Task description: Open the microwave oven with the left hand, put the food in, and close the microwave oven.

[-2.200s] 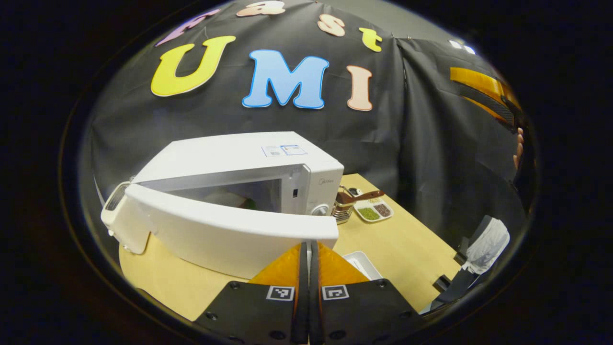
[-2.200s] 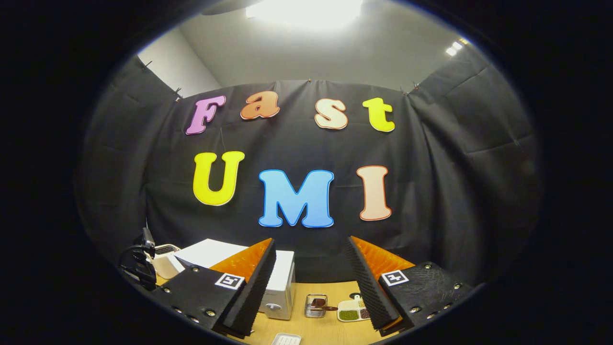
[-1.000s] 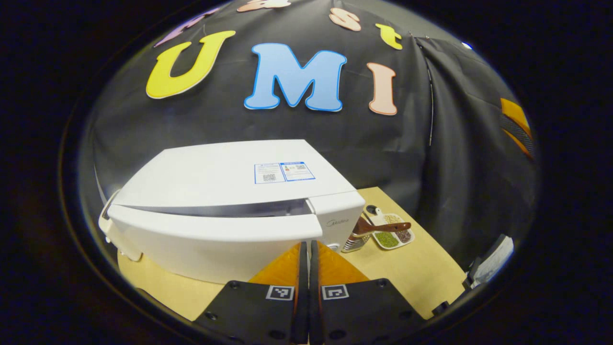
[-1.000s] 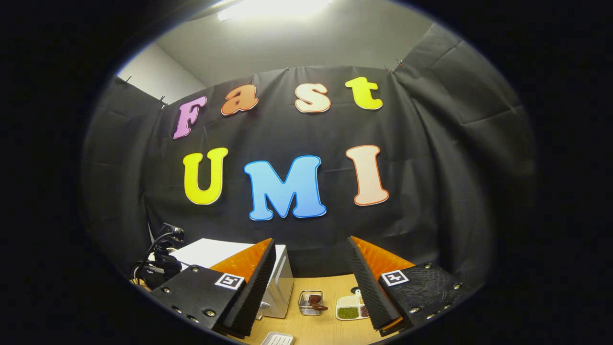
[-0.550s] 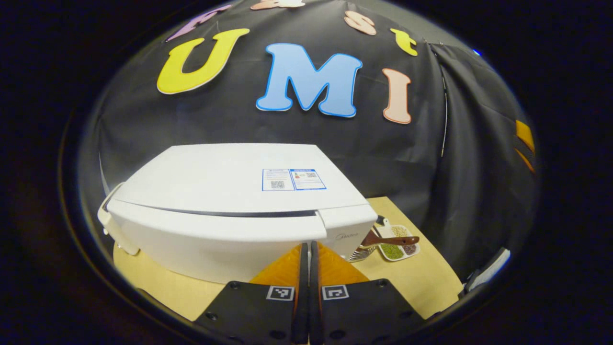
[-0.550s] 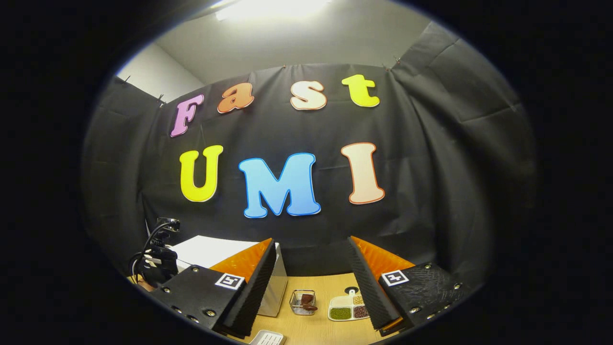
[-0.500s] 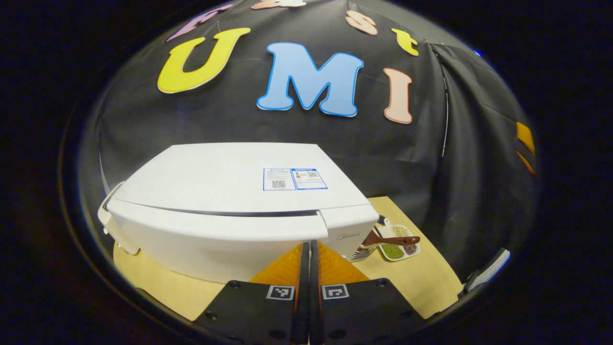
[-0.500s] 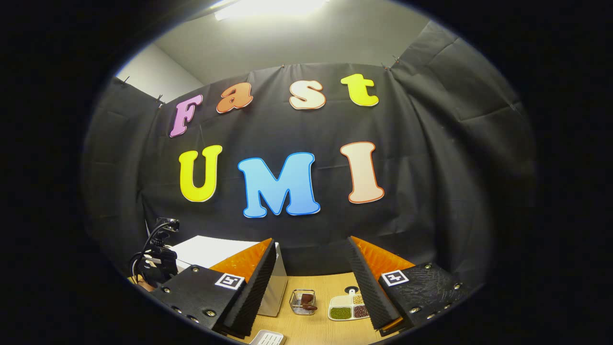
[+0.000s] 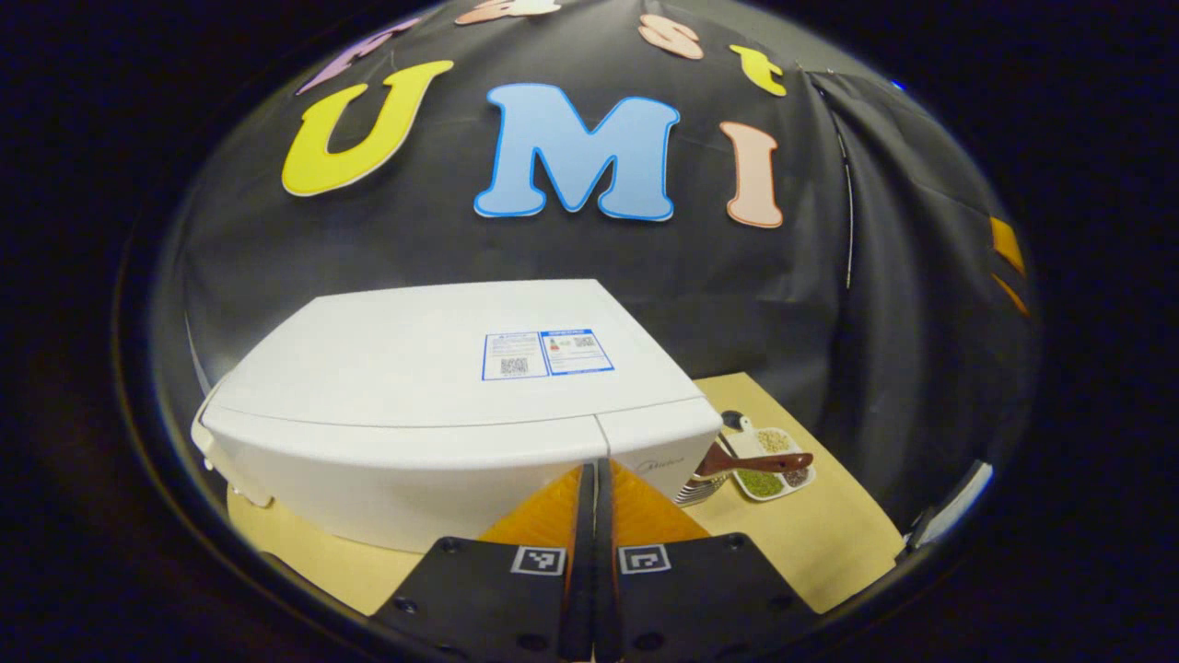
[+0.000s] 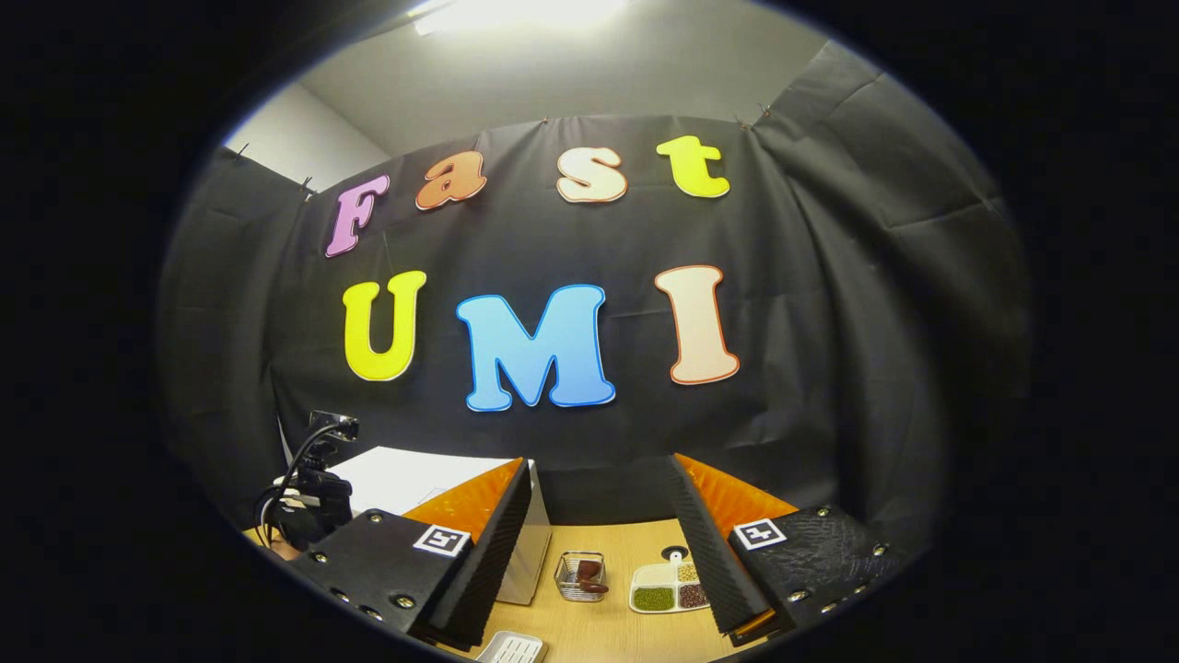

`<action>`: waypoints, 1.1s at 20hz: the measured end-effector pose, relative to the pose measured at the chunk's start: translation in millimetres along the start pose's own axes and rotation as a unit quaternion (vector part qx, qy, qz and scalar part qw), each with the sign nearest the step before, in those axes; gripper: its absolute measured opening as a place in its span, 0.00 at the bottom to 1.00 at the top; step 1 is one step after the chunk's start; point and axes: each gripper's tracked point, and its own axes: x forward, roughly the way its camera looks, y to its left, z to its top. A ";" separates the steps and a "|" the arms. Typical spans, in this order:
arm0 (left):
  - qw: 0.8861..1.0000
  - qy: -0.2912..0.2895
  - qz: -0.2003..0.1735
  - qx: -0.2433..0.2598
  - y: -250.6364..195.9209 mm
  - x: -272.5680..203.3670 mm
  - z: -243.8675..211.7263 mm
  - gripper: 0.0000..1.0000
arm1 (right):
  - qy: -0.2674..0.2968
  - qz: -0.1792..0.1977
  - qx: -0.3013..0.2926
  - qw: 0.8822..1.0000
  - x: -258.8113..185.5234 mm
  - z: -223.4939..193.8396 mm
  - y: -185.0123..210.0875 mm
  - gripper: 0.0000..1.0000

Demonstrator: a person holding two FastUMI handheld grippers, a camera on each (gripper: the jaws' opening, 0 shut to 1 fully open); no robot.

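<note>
The white microwave oven (image 9: 442,368) stands on the wooden table, its door (image 9: 405,460) flush with the body. My left gripper (image 9: 594,474) is shut, both fingers closed together with nothing between them, their tips right against the door's right end. In the right gripper view the microwave oven (image 10: 405,479) sits low at the left, partly behind my own left finger. My right gripper (image 10: 599,479) hangs open and empty, raised above the table. The food is hidden inside the oven.
A partitioned white dish of beans (image 9: 772,453) and a small clear container with a brown spoon (image 9: 709,471) stand right of the oven. A white tray (image 10: 511,647) lies near the table's front. The other gripper's black body with cables (image 10: 309,497) is at the left.
The microwave door swung from wide open to fully closed, pushed by my shut left gripper. The right gripper stayed open and drifted slightly.
</note>
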 end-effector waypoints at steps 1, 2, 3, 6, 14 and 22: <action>1.000 0.000 0.000 -0.003 0.0 -0.7 0.0 0.07 | 0.002 0.001 -0.001 1.000 -0.7 -1.2 0.3 0.89; 1.000 -0.002 0.006 -0.005 2.9 -2.7 1.8 0.07 | 0.003 0.001 -0.001 1.000 -1.8 -1.0 0.7 0.89; 1.000 -0.011 0.014 -0.004 7.3 -8.5 8.5 0.07 | 0.002 0.001 0.000 1.000 -4.1 0.2 2.7 0.89; 0.998 -0.058 0.014 -0.003 11.1 -46.3 41.2 0.07 | -0.003 -0.001 0.001 1.000 -12.5 8.6 13.9 0.89; 0.967 -0.249 0.050 0.014 45.6 -253.5 179.7 0.38 | -0.033 -0.007 -0.025 0.999 -48.0 60.8 68.6 0.88; 0.950 -0.305 0.060 0.022 77.1 -381.2 175.7 0.97 | -0.063 -0.007 -0.029 0.998 -111.6 95.1 138.3 0.88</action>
